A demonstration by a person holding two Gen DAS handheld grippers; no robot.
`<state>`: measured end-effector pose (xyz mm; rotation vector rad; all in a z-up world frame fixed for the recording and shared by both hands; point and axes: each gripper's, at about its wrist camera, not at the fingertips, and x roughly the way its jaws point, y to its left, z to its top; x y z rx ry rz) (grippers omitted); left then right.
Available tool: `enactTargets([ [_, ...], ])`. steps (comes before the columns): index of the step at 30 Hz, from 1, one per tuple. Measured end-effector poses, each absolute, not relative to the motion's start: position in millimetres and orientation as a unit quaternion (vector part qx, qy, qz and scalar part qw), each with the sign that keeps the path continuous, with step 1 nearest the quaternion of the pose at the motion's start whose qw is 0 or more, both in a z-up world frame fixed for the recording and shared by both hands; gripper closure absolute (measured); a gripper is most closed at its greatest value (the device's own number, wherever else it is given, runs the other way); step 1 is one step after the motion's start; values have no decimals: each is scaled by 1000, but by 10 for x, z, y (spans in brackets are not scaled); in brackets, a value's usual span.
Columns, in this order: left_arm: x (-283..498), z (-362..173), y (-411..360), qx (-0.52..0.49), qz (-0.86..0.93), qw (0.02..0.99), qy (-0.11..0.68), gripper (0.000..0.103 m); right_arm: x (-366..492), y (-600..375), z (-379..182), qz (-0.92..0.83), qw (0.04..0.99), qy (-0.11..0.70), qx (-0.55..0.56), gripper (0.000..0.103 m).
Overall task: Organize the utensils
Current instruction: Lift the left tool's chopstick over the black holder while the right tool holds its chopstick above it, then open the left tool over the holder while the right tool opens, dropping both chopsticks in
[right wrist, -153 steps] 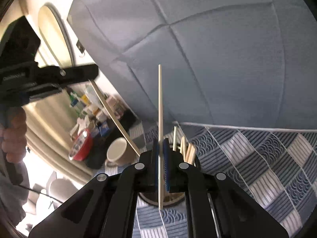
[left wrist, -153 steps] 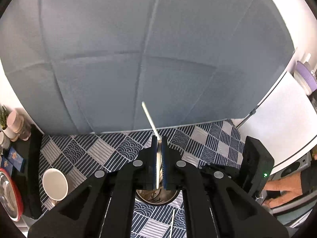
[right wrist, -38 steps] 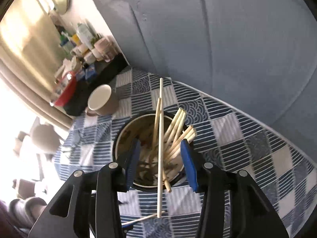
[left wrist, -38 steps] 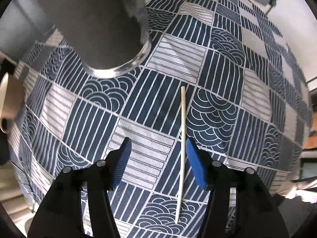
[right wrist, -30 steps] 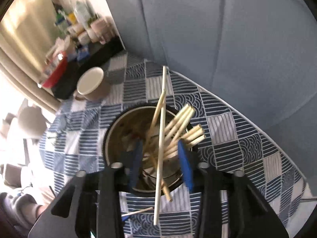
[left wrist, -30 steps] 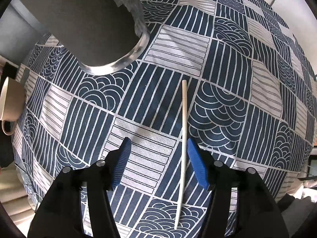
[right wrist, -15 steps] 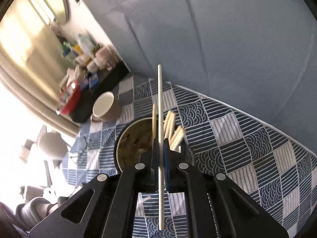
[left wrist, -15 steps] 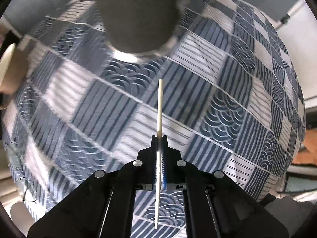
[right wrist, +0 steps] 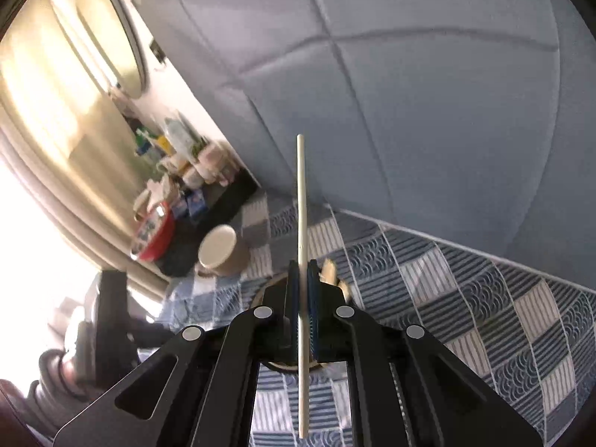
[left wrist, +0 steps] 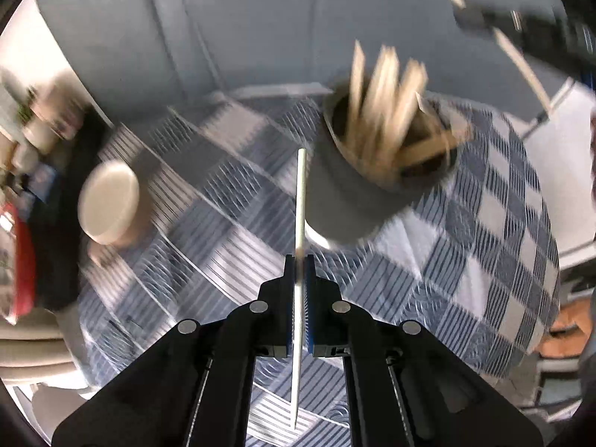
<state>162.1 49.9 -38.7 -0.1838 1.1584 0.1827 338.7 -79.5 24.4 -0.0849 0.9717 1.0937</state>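
Chopstick (left wrist: 300,201) | clamped in closed left claw (left wrist: 298,272) above worktop (left wrist: 503,223) | second chopstick (right wrist: 301,223) clamped in right claw (right wrist: 302,279) | holder (left wrist: 372,186) largely filled | both judged undeposited

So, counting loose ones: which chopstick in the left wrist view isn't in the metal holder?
The pale chopstick clamped in the left gripper jaws; the rest stand bunched in the holder.
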Motion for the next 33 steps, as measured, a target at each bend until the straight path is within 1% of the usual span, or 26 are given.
enactTargets([
  [5,1828,114,780,-136,75,864,479,98,3313,-762,301,514,758,401,-21,98],
  [7,1947,220,823,-168,42,876,450,98,3284,-765,266,520,765,381,-6,98],
  [11,2172,299,850,-194,19,895,402,98,3247,-766,97,530,766,359,49,98],
  [15,2380,240,846,-217,-8,913,346,98,3255,-782,-170,522,773,345,107,98],
  [20,2496,35,834,-223,-22,932,286,98,3230,-812,-458,499,797,311,137,98],
  [22,2505,-61,835,-224,-19,935,275,98,3212,-853,-549,486,809,298,144,98],
  [25,2494,-205,830,-229,-28,934,271,98,3158,-905,-644,474,825,270,149,98],
  [28,2446,-278,738,-208,-33,939,271,98,3042,-904,-683,470,837,248,126,98],
  [33,2405,-364,661,-197,-39,939,280,98,2901,-942,-743,460,847,245,102,98],
])
